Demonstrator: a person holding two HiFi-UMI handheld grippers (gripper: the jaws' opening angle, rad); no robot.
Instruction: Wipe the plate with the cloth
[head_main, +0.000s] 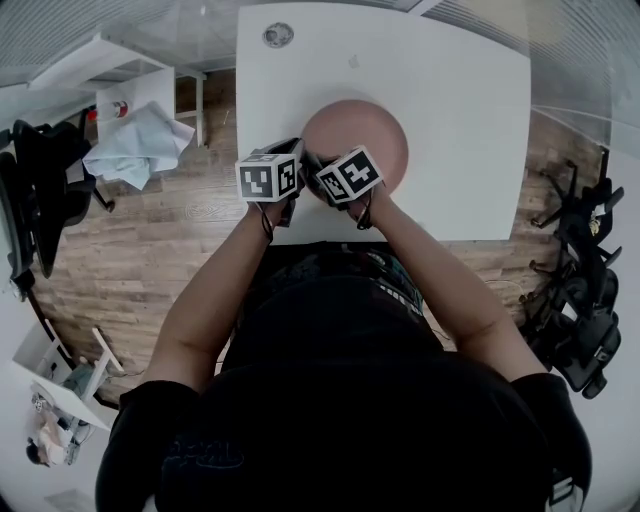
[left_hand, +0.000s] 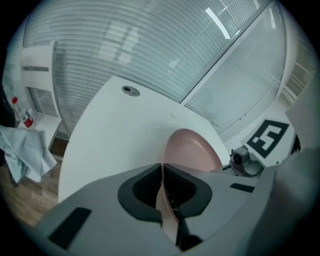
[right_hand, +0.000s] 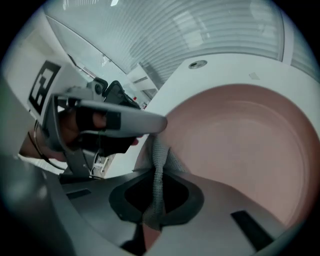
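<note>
The plate (head_main: 365, 135), at the near edge of the white table (head_main: 460, 120), has its rim pinched in the left gripper (left_hand: 161, 172), while the right gripper (right_hand: 155, 192), clamped on the grey cloth (right_hand: 159, 150), meets its near rim, so the wiping seems barely begun.

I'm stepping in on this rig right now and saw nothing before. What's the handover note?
Left gripper: shut on the near rim of the pink plate, which sits on the white table.
Right gripper: shut on the grey cloth, at the plate's rim beside the left gripper.
Done: both grips set.
Left: wipe across the plate; how much is already wiped can't be told.
</note>
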